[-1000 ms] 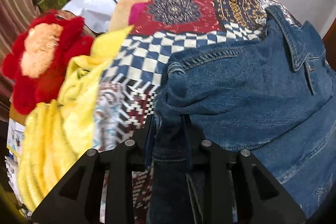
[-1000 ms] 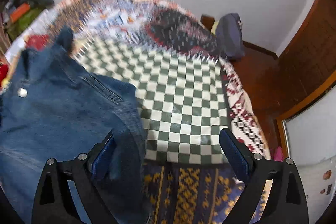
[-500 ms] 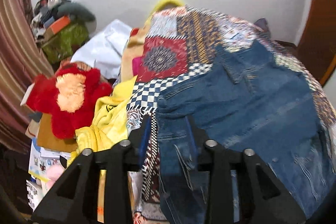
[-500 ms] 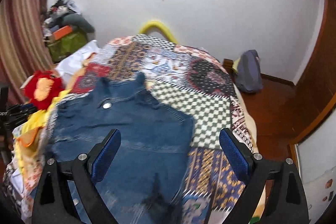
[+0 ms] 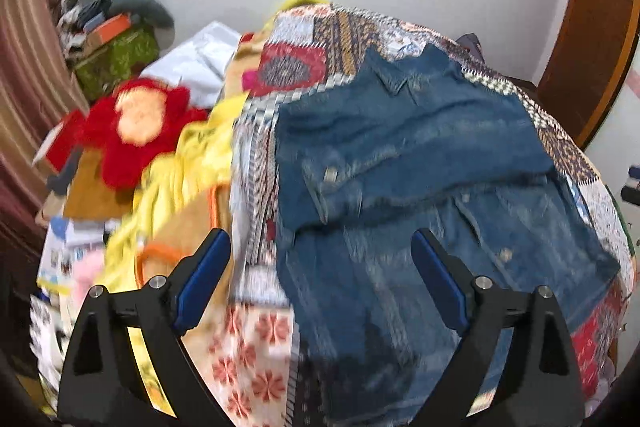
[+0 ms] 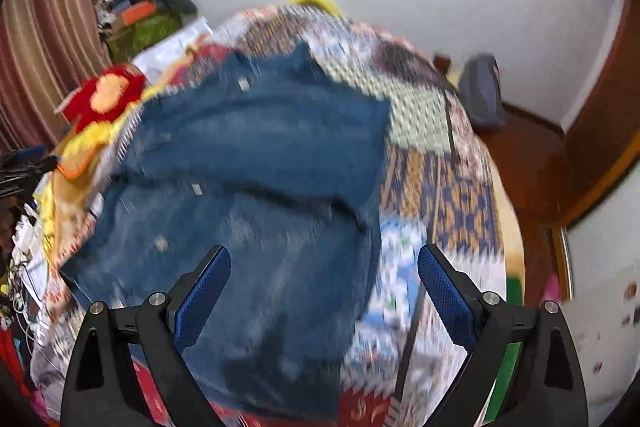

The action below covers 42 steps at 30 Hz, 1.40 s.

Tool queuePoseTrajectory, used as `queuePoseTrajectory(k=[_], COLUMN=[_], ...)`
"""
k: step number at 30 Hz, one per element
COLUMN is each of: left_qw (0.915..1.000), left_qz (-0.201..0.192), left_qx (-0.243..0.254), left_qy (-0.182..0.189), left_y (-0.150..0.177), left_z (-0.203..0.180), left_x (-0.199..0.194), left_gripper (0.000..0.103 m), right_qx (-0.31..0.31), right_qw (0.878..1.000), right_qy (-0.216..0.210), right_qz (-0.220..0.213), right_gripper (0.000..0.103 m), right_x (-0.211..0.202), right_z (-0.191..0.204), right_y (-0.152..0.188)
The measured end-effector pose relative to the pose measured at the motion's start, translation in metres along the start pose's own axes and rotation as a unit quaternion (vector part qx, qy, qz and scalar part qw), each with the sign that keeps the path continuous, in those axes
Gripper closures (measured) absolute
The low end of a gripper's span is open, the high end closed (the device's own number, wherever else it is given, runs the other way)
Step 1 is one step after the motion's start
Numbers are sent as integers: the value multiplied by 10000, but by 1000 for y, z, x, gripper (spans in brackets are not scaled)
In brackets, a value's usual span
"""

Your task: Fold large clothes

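While the denim jacket (image 5: 420, 163) lies spread over the patchwork bedspread (image 5: 320, 39) of the bed, both tools hang above it with nothing between their fingers. The left tool (image 5: 320, 279) has just been opening and its blue-padded jaws now stand wide apart, clear of the cloth, over the jacket's near left part. The right tool (image 6: 324, 287) is likewise spread wide and empty, above the jacket's near right part. In both views the jacket is folded across on itself, an upper layer with the collar toward the far wall overlapping a lower layer nearer the cameras; metal buttons show on it. To the left of the bedspread sits a heap of yellow cloth (image 5: 188, 163) and a red plush toy (image 5: 132, 123) with a pale orange centre. A dark blue bag (image 6: 482, 95) rests on the floor beside the bed's far right side. The pictures are blurred.
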<state>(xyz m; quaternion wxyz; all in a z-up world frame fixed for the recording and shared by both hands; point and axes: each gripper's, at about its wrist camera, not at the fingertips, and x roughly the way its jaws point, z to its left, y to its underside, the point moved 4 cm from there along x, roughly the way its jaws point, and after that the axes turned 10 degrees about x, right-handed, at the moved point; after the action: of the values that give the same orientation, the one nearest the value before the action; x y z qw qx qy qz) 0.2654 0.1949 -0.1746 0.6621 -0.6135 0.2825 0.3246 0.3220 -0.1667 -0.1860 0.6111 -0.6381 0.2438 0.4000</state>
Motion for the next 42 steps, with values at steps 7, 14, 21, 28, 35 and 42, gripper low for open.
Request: queuePoseTrajectory(k=[7, 14, 21, 28, 35, 42], left_qw=[9952, 9819, 9750, 9745, 9726, 9840], left_qz=[875, 1232, 1319, 1213, 696, 239], left_qx=[-445, -1373, -1410, -1461, -1779, -1326], left_qy=[-20, 425, 1102, 1197, 1321, 1166], left_y=[86, 142, 141, 140, 128, 76], left_z=[1, -3, -37, -45, -20, -15], left_x=[20, 32, 43, 44, 26, 6], left_gripper=[11, 11, 23, 55, 86, 90], right_qx=[668, 1048, 1668, 1625, 1429, 805], right_qw=[9954, 9889, 9734, 9742, 9796, 9872], right_qy=[-215, -489, -1002, -1041, -1082, -1269], right_qz=[652, 929, 1210, 1172, 912, 541], right_gripper=[9, 9, 40, 64, 87, 92], right_x=[21, 32, 45, 43, 30, 15], right_z=[-29, -30, -35, -28, -27, -10], right_y=[57, 94, 103, 105, 96, 54])
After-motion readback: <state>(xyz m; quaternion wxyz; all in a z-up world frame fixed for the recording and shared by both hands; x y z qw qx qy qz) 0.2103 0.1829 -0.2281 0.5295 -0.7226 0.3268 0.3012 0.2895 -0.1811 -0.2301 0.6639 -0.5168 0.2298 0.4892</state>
